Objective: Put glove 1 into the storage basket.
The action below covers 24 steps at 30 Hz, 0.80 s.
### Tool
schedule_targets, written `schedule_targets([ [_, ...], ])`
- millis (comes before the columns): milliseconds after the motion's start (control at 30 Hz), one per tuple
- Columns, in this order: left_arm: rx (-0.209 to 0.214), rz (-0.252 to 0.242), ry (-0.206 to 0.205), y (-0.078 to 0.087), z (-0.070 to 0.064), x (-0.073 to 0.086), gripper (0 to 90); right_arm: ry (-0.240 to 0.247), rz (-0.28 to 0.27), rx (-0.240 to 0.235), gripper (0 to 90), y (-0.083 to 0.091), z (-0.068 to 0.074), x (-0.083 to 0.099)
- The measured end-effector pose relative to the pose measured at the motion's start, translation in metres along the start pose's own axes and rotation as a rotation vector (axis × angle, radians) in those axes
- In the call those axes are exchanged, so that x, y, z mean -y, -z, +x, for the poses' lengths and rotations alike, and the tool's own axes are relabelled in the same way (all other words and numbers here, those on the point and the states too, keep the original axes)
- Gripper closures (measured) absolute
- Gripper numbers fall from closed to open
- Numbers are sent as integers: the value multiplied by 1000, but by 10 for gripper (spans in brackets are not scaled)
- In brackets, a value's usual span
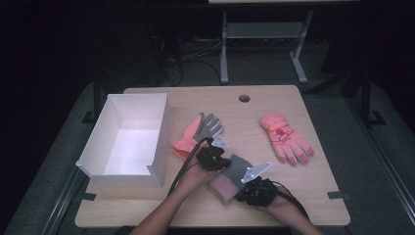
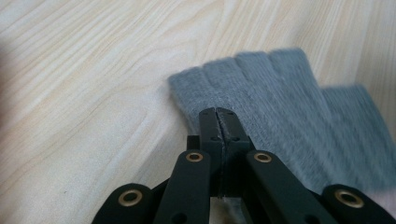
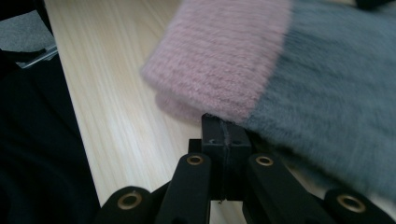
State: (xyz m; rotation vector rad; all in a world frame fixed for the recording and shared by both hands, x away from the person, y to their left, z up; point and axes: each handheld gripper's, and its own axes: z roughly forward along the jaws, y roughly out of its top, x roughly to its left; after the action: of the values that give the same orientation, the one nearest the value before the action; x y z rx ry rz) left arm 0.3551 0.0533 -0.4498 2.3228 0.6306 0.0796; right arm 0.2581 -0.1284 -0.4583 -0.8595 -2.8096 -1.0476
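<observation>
Pinching grey glove [image 1: 234, 170]: left gripper [image 1: 214, 157] fingers-end, right gripper [image 1: 254, 188] cuff-end.

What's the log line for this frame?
left gripper: shut on knit glove fingers | right gripper: shut on its cuff | box: empty

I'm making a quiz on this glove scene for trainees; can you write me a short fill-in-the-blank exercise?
1. Both grippers pinch the grey knit glove, whose cuff is ____ in colour.
2. The white box stands at the table's ____ side in the high view.
3. The left gripper has its jaws ____ on the glove's finger end.
4. The glove lying alone at the right is ____.

Missing words: pink; left; shut; pink
</observation>
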Motion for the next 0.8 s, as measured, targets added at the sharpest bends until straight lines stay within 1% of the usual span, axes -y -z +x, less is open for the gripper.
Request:
schedule_targets([
  [67,1,3,-4,0,1,0,896,11,-1,-5,899,-7,5,-6],
  [167,4,-3,2,0,0,1,896,27,-6,-11,899,-13,10,-13],
  [267,10,-8,7,3,0,1,894,30,-17,-10,888,-10,10,-12],
  [300,7,-4,1,5,1,1,874,20,-21,-10,863,-7,8,-11],
  [333,6,-1,5,7,1,1,852,19,-32,-13,825,-4,6,-9],
  [367,9,8,-2,9,1,2,829,10,-36,-11,778,0,6,-7],
  [433,4,-22,24,14,-3,2,751,6,-41,3,701,7,4,-2],
  [467,6,-15,18,18,-3,3,705,0,-46,4,664,11,3,0],
  [500,8,-1,3,22,-3,3,657,-16,-50,9,631,15,2,3],
  [533,16,-7,14,24,-4,4,595,-24,-54,15,606,19,1,6],
  [567,23,0,7,27,-4,4,537,-33,-61,19,577,23,-2,8],
  [600,29,3,8,29,-5,5,483,-50,-68,27,544,27,-3,11],
  [633,33,-7,24,29,-7,6,419,-62,-74,40,505,32,-5,13],
  [667,38,3,17,30,-8,6,365,-77,-82,47,463,36,-7,16],
  [700,41,-2,17,31,-10,7,329,-83,-87,58,427,40,-10,20],
  [733,42,4,12,31,-12,7,290,-102,-95,77,385,45,-12,24],
  [767,43,18,-3,31,-14,7,242,-115,-106,97,335,49,-15,29],
  [800,43,18,-3,31,-14,7,209,-133,-110,118,291,53,-18,35],
])
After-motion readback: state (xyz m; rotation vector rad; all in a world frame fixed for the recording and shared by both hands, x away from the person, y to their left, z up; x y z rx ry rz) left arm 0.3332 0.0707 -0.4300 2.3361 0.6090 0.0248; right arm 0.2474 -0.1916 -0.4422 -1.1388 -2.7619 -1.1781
